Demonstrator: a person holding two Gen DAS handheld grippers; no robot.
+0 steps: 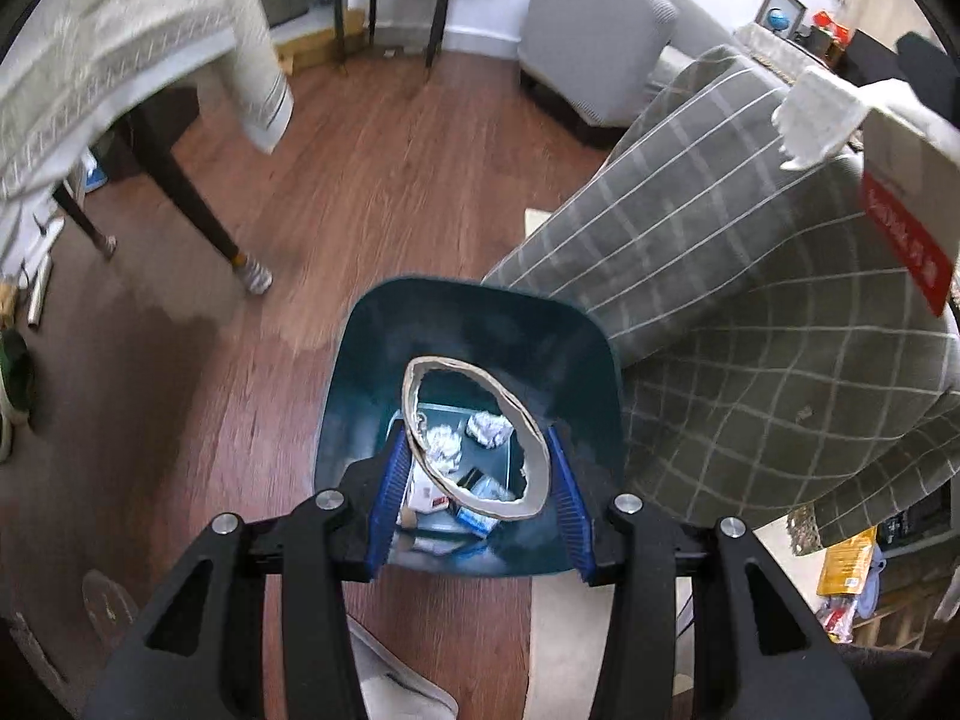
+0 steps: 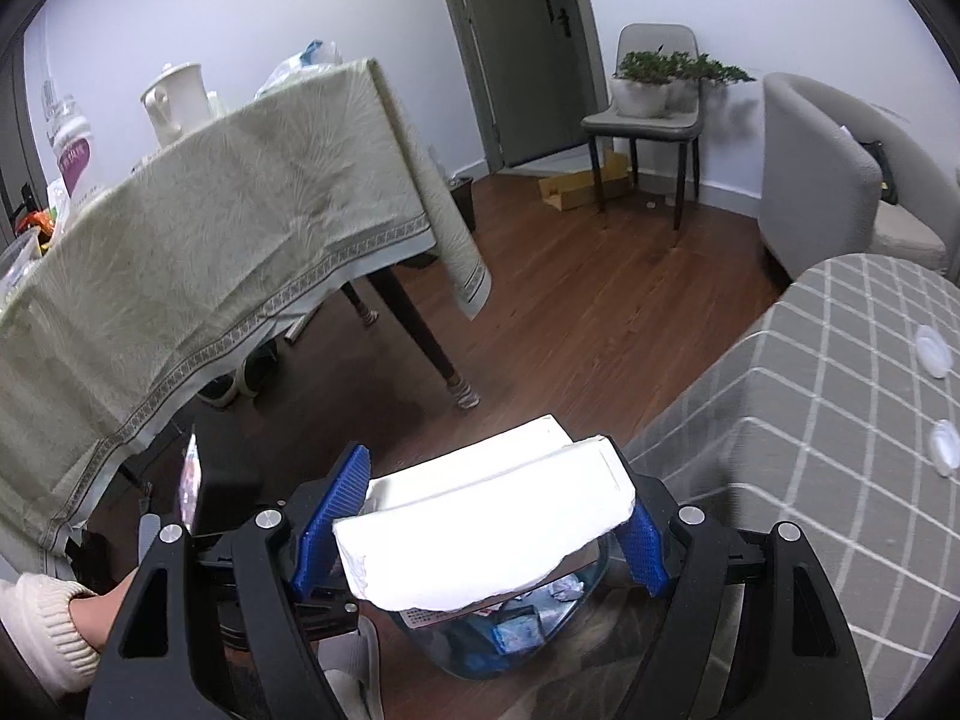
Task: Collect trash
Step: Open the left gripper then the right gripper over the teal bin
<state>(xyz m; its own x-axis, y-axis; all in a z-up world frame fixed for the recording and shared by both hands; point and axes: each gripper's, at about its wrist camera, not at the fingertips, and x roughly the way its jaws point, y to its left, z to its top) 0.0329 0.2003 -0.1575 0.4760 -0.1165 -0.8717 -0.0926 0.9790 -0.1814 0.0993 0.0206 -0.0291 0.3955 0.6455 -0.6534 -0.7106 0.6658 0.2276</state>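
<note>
- While it hangs over the teal trash bin [image 1: 360,372], the left gripper [image 1: 477,468] pinches a flattened cardboard ring [image 1: 534,438] between its blue pads.
- Foil balls [image 1: 489,429] and small packets lie inside the bin.
- The right gripper [image 2: 480,516] clamps a torn white box [image 2: 480,546] above the bin [image 2: 540,624].
- Its red strip [image 1: 906,240] bears white writing, too blurred to read.

Home living room: sofa [image 1: 750,276], clothed table [image 2: 198,228]
</note>
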